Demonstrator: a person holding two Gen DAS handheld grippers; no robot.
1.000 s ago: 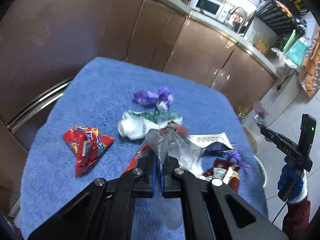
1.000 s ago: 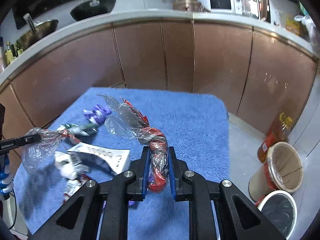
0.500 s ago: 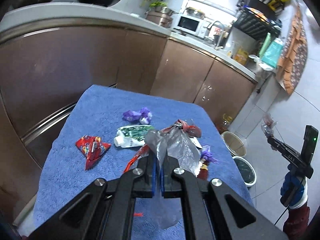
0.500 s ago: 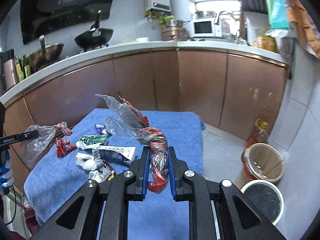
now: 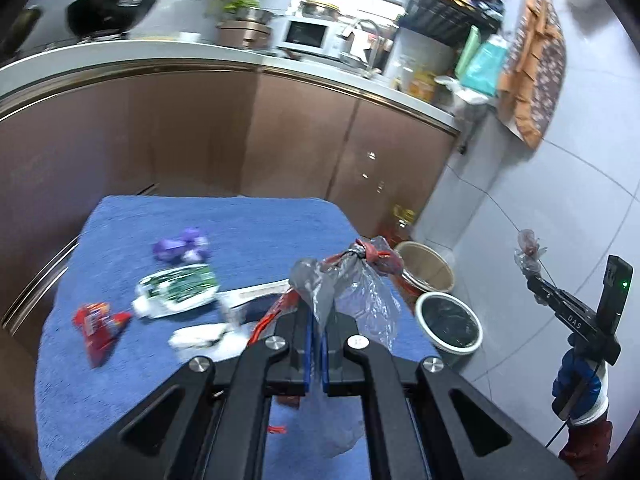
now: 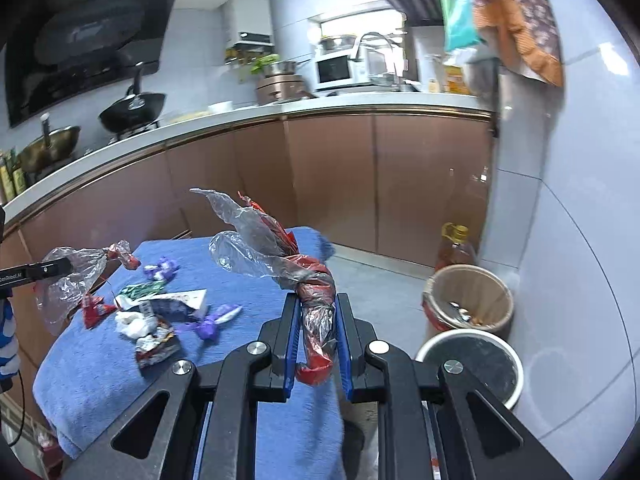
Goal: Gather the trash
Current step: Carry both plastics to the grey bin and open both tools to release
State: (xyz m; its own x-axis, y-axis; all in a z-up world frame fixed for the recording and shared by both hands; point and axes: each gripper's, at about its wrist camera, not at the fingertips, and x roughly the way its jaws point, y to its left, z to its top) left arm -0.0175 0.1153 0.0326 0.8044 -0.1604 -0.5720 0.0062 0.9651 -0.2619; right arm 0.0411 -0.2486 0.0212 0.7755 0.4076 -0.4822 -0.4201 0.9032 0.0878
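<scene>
My left gripper [image 5: 316, 344] is shut on a clear plastic wrapper with a red knot [image 5: 352, 280], held above the blue towel [image 5: 248, 220]. My right gripper [image 6: 316, 336] is shut on a twisted clear and red plastic wrapper [image 6: 316, 292], held off the towel's right edge. It also shows in the left wrist view [image 5: 530, 258], and the left gripper's wrapper shows in the right wrist view [image 6: 76, 276]. On the towel lie a red wrapper [image 5: 98, 324], a green-white packet [image 5: 176, 290], a purple wrapper [image 5: 180, 246] and white paper [image 5: 200, 336].
A white-rimmed bin with a black liner [image 6: 476, 364] and a tan bin [image 6: 468, 296] stand on the floor right of the table. An oil bottle [image 6: 456, 246] stands behind them. Brown cabinets [image 6: 360, 180] run along the back. More wrappers [image 6: 156, 344] lie on the towel.
Both grippers have lifted and drawn back from the towel with their wrappers. The views have swung right, so the two bins on the floor now show larger.
</scene>
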